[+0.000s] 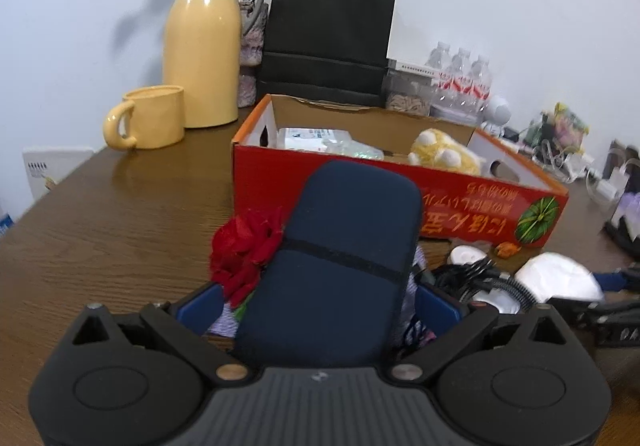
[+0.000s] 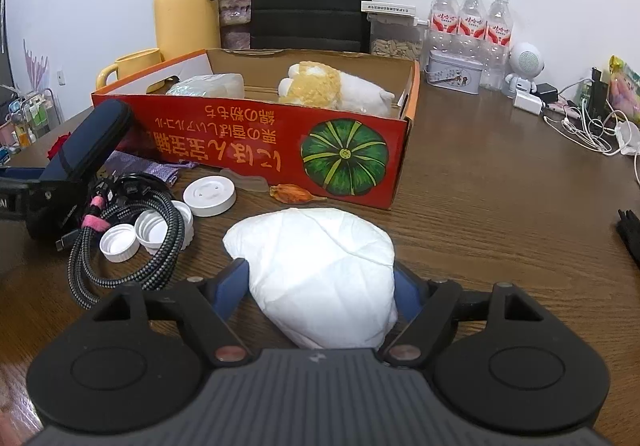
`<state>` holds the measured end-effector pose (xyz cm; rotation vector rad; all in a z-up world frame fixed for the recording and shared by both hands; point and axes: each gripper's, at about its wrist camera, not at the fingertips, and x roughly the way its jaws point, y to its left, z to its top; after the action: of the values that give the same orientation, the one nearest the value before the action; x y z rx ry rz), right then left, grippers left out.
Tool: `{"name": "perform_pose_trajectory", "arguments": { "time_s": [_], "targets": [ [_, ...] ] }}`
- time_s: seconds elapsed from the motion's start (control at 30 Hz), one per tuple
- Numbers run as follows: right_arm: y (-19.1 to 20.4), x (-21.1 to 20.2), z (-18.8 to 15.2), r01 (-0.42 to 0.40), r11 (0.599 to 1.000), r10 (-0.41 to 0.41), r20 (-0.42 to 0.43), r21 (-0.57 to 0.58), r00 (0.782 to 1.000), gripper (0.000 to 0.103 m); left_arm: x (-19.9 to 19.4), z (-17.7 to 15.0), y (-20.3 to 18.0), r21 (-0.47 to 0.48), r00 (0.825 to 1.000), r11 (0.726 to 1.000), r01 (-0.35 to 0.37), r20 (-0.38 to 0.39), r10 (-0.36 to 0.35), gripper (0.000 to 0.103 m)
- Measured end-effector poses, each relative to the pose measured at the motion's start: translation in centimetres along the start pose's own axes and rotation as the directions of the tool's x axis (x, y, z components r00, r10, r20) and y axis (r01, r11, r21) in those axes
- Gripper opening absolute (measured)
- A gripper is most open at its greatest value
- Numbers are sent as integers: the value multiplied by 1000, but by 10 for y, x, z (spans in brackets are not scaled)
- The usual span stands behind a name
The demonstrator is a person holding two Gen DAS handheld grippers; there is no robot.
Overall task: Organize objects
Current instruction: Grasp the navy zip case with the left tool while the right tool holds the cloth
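White mask [image 2: 316, 278] was sitting on the worktop [image 2: 500, 206] right between the blue pads of the right tongs [image 2: 320, 286], and the pads looked snug against both its sides, though I couldn't swear they were actually pressing. It looked feather-light, soft and crushable, so I'd pinch it gently across the domed middle, not the floppy edge. The left tongs [image 1: 320, 302] held a navy zip case [image 1: 332, 258], gripped low on its sides. That one seemed stiff and a bit weightier, probably an easy grip. A bit further out were the braided cable [image 2: 132, 246], bottle caps [image 2: 120, 242] and a red fabric flower [image 1: 244, 254]. Behind those stood the red cardboard box [image 2: 256, 134] with a plush toy [image 2: 332, 86] inside, likely where everything goes.
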<state>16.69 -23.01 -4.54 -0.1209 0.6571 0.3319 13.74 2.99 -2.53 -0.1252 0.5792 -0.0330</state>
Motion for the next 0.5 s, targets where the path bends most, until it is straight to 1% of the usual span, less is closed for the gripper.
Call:
{"name": "perform_pose_trajectory", "arguments": {
  "time_s": [0.07, 0.17, 0.33, 0.43, 0.5],
  "targets": [
    [0, 0, 0, 0, 1000, 0, 0, 1, 1000, 77, 1, 1, 1, -17, 1000, 1000, 10, 0, -10, 96],
    [0, 0, 0, 1, 1000, -1, -1, 2, 1000, 78, 2, 1, 1, -35, 1000, 999, 20, -8, -21, 85],
    [-1, 0, 0, 4, 1000, -4, 0, 3, 1000, 78, -5, -3, -3, -39, 1000, 999, 6, 2, -6, 77],
    [-2, 0, 0, 10, 1000, -10, 0, 7, 1000, 78, -13, -7, -7, -30, 1000, 999, -19, 0, 19, 74],
    [-2, 0, 0, 14, 1000, -14, 1, 9, 1000, 78, -19, -10, -8, -30, 1000, 999, -24, -4, 23, 73]
  ]
}}
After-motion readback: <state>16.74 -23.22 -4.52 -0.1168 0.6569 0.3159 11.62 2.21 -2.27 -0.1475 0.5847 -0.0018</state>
